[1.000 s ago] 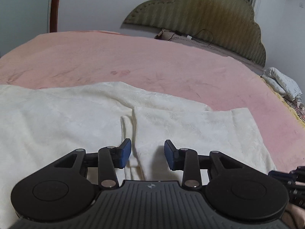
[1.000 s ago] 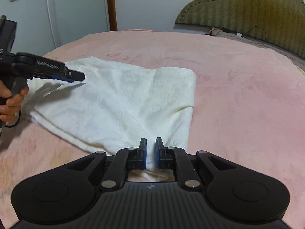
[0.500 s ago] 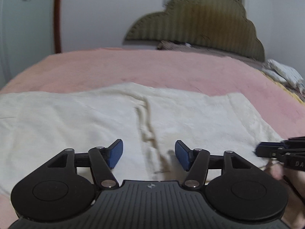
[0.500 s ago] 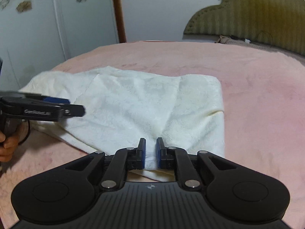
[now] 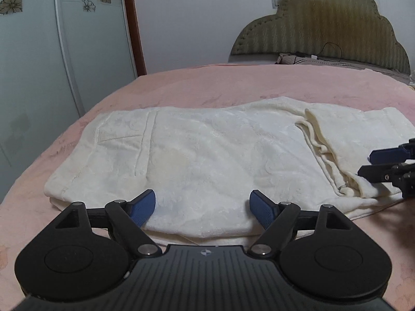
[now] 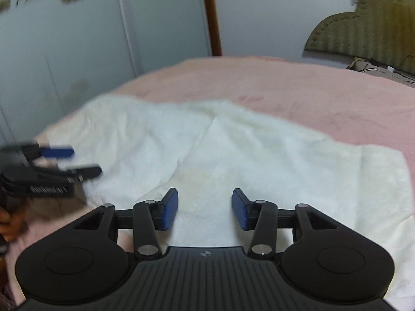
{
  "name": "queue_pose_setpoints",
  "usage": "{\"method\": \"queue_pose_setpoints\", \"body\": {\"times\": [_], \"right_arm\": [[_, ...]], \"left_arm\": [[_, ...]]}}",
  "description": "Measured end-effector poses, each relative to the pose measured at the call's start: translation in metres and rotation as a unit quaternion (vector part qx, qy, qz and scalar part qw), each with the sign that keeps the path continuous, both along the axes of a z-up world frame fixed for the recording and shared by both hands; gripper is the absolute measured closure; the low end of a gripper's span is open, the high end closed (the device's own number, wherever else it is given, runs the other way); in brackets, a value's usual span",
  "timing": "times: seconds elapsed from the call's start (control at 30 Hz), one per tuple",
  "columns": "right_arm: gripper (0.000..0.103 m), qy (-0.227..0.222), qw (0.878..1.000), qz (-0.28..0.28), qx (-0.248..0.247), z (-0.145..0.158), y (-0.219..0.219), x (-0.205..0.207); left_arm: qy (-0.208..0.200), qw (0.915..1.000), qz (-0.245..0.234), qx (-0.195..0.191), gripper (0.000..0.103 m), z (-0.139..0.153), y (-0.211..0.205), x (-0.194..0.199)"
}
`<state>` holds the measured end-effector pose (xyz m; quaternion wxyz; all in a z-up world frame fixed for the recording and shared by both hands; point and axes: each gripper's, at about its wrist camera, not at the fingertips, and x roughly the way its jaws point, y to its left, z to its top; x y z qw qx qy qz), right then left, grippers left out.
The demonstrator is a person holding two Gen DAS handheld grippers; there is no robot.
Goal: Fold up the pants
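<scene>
Cream-white pants [image 5: 207, 155] lie folded flat on a pink bed, with a folded-over layer and a drawstring on their right part. My left gripper [image 5: 202, 208] hovers over the near edge of the pants, its jaws opening wide, nothing pinched between the blue pads. The right gripper [image 5: 376, 163] shows at the right edge of the left wrist view, over the pants' right end. In the blurred right wrist view the pants [image 6: 233, 155] spread ahead, and my right gripper [image 6: 205, 208] has its jaws opening above the cloth, gripping nothing. The left gripper [image 6: 64, 162] appears there at the left.
The pink bedspread [image 5: 233, 85] stretches around the pants. An olive padded headboard [image 5: 324, 26] stands at the back right with a cable and small items at its foot. Pale wardrobe doors [image 5: 64, 39] with flower stickers and a brown post are at the left.
The right gripper was shut on the pants' near edge and has let go, jaws spread. The left gripper's jaws have widened further, and its view swung left across the pants.
</scene>
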<state>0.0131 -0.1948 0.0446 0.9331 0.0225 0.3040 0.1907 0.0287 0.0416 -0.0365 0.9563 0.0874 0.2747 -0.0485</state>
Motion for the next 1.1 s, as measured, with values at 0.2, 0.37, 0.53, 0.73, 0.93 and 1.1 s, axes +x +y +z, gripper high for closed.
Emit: {"method": "queue_pose_setpoints", "body": {"times": [0.2,0.37,0.53,0.73,0.93,1.1], "right_arm": [[0.057,0.006,0.999,-0.018,0.043,0.016,-0.017,0.000],[0.027,0.002,0.998,-0.028,0.060,0.019,-0.002,0.019],[0.008,-0.005,0.999,-0.029,-0.039,-0.004,0.034,0.012],[0.000,-0.009,0.996,-0.024,-0.087,-0.005,0.049,0.006],[0.000,-0.020,0.999,-0.049,-0.004,0.019,0.025,0.001],[0.000,-0.028,0.987,-0.133,-0.089,0.022,0.016,0.014]], "left_arm": [[-0.049,0.9966,0.065,-0.012,0.017,0.015,0.018,0.017],[-0.003,0.9938,0.108,-0.026,0.010,0.006,0.042,0.044],[-0.002,0.9944,0.102,-0.029,0.000,-0.001,0.043,0.041],[0.002,0.9948,0.101,0.014,0.000,-0.004,0.031,0.042],[-0.017,0.9952,0.095,-0.019,0.001,0.011,0.021,0.033],[-0.004,0.9990,0.012,-0.044,0.000,0.016,-0.023,0.039]]}}
